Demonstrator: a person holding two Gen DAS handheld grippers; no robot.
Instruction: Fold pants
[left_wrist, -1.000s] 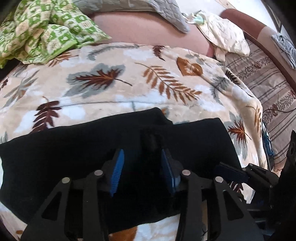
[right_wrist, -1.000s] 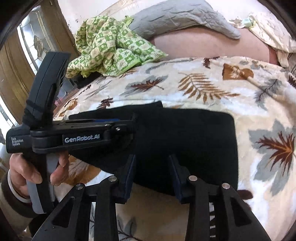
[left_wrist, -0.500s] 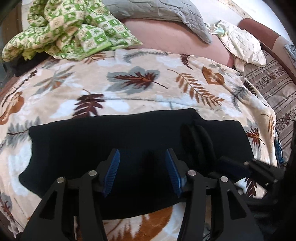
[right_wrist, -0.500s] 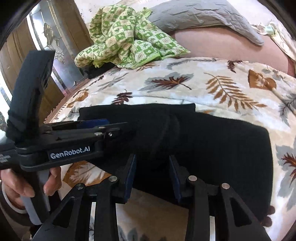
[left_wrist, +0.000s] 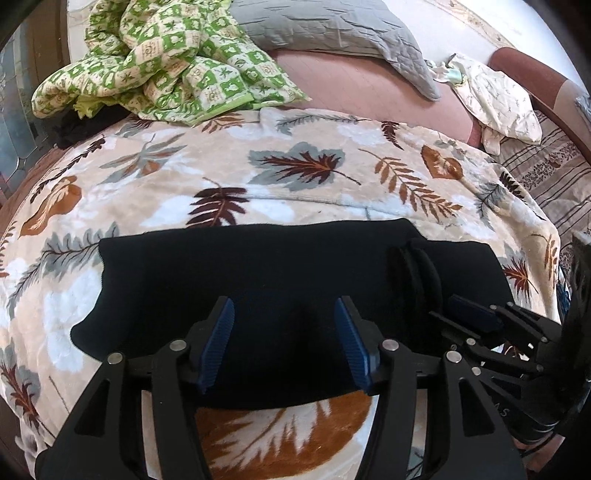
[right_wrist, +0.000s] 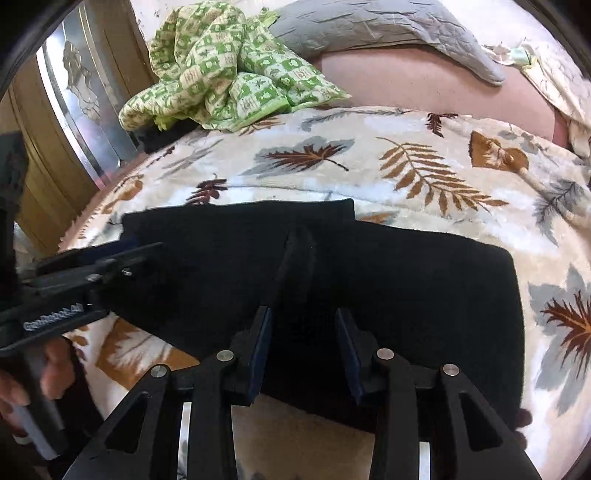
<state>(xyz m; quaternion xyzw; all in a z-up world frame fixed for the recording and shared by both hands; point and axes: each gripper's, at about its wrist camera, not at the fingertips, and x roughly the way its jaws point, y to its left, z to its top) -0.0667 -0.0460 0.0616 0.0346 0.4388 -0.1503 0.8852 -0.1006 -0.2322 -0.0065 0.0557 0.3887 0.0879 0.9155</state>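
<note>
Folded black pants (left_wrist: 280, 280) lay on a leaf-print blanket (left_wrist: 314, 166).
Green quilt (left_wrist: 166, 62) and grey pillow (left_wrist: 332, 26) sat behind; left gripper (left_wrist: 284, 343) was opening, right gripper (right_wrist: 303, 347) apart, neither clamping cloth.

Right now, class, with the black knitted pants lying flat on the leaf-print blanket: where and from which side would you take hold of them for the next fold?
Probably the near hem of the black knitted pants, from the near side: that edge lies straight and clear on the leaf-print blanket. The left gripper, jaws opening, and the right gripper both hover there.
</note>
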